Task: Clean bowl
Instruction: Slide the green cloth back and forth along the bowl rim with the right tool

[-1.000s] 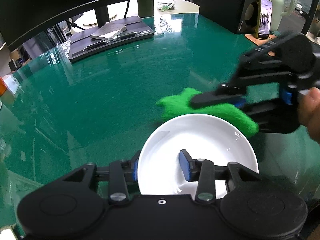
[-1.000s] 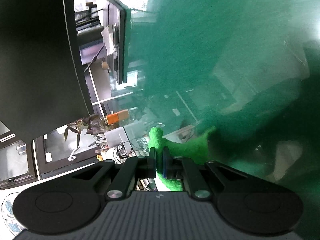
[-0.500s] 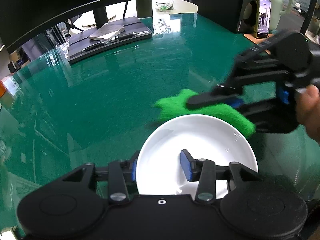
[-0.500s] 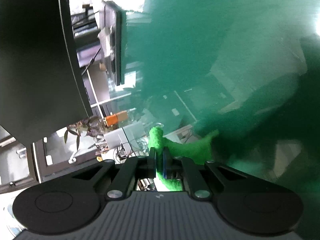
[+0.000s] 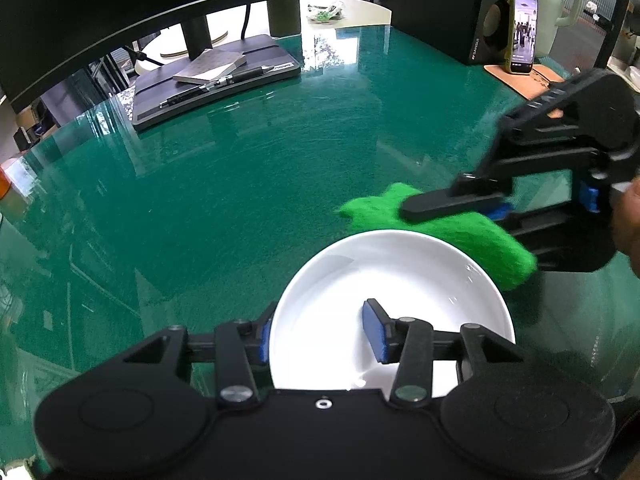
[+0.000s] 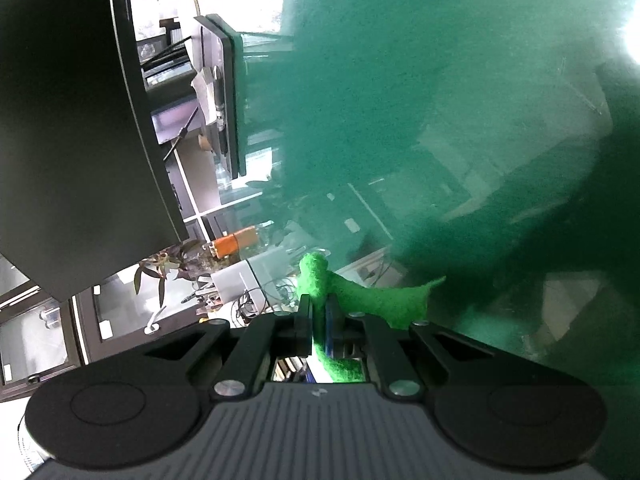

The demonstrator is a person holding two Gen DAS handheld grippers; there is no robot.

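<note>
Now the white bowl (image 5: 390, 308) sits on the green surface (image 5: 240, 184) right at the left gripper (image 5: 320, 330), its near-left rim running between the two blue-padded fingers (image 5: 374, 336): one pad is inside the bowl, the other just outside the wall. Those fingers have just been opening a touch, and with the rim between them the pads no longer look pressed on the porcelain, so this reads as a loosened, standing-apart hold and not a clamp. The bowl itself has slid slightly toward the right in the left wrist view, though nothing suggests it has lifted off the surface. Just beyond the far rim, the green cloth (image 5: 440, 228) hangs from the right gripper (image 6: 319, 312), whose fingers are pinched tight on it, a fold poking out past the tips. Compared with a second ago the cloth has edged sideways along the outside of the far rim and has not dipped into the basin. My read: the wiping pass is either finished or pausing, since the inside looks spotless and glossy, and if more scrubbing is meant, the left fingers would need to firm up first or the bowl may skate.
</note>
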